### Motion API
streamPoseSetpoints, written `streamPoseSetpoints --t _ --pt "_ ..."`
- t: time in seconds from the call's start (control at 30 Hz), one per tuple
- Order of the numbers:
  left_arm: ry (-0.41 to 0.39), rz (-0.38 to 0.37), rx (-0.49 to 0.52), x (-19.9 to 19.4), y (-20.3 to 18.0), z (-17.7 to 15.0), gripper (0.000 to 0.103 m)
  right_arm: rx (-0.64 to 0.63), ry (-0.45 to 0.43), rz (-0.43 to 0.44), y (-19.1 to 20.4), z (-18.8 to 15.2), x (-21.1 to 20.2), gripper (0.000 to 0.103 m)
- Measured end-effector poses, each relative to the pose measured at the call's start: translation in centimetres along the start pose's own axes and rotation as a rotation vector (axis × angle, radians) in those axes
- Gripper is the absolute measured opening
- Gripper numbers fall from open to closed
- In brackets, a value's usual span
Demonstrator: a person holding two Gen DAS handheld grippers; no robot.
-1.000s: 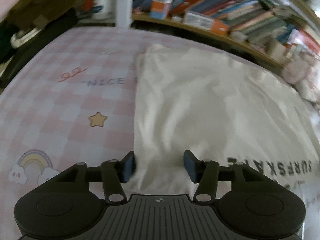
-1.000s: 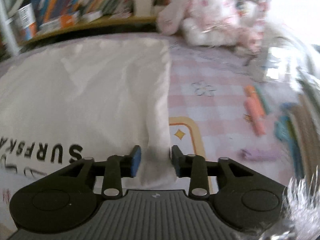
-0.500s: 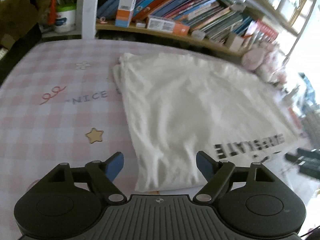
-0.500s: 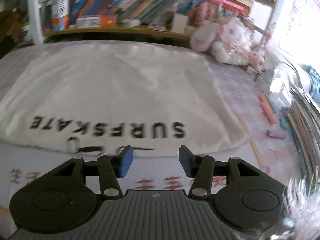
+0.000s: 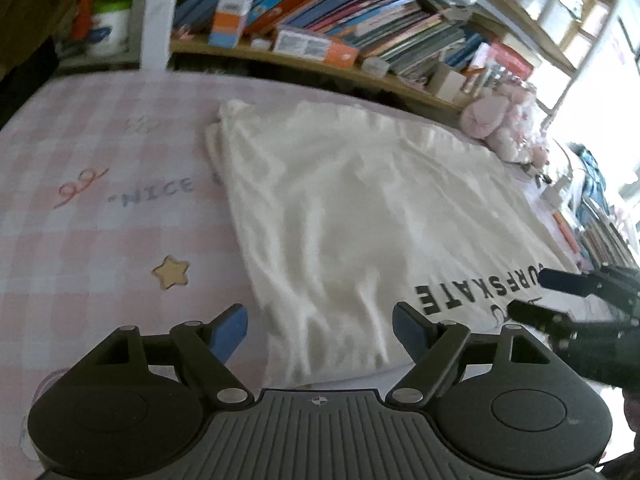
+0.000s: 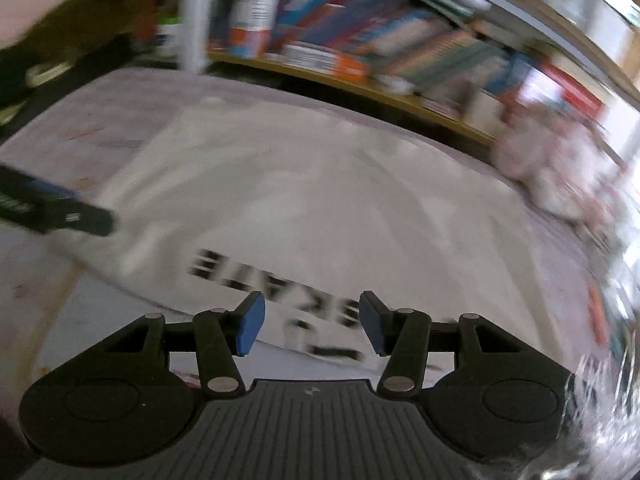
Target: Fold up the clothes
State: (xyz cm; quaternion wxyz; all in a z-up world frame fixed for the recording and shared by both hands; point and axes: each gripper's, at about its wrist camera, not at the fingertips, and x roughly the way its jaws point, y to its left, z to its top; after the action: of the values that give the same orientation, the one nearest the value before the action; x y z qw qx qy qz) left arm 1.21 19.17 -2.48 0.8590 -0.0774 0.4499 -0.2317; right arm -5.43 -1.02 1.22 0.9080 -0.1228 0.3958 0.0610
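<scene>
Shirt (image 5: 360, 216), white with black lettering, lies flat on pink checked bed cover (image 5: 100, 208), one layer doubled over so its edge runs near the print. Left gripper (image 5: 320, 330) spread wide, empty, above near-left corner. Right gripper (image 6: 312, 328) also wide, empty, over lettering. Risk: pinching only the top layer, or cover with it, drags the fold askew; right view blurred, so aim uncertain.
</scene>
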Motion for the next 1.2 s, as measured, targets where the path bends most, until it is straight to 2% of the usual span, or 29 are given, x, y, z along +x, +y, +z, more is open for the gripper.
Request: streamPoseSetpoints --t 0.17,0.33,0.63,0.7,0.9,1.07,1.2 --pt "0.032 -0.004 -0.104 0.1 2.2 -0.3 0.084 -0.097 0.004 0.105 2.9 1.7 1.1 0.050" --pt "0.046 -0.049 -0.232 0.4 4.2 -0.3 0.087 -0.216 0.004 0.196 5.8 2.8 1.9 0.050" --pt "0.047 -0.100 -0.330 0.6 5.6 0.7 0.088 -0.389 -0.004 0.357 10.5 4.4 2.6 0.050" --pt "0.042 -0.105 -0.343 0.6 5.8 0.9 0.088 -0.404 0.004 0.358 11.1 4.5 2.9 0.049" --pt "0.039 -0.123 -0.387 0.5 6.3 1.0 0.089 -0.356 0.006 0.288 10.4 4.6 3.0 0.049" --pt "0.040 -0.111 -0.424 0.7 6.9 1.1 0.089 -0.379 -0.009 0.333 10.5 4.6 2.4 0.047" --pt "0.041 -0.129 -0.450 0.9 7.3 1.1 0.089 -0.429 -0.013 0.369 11.7 4.7 2.4 0.044"
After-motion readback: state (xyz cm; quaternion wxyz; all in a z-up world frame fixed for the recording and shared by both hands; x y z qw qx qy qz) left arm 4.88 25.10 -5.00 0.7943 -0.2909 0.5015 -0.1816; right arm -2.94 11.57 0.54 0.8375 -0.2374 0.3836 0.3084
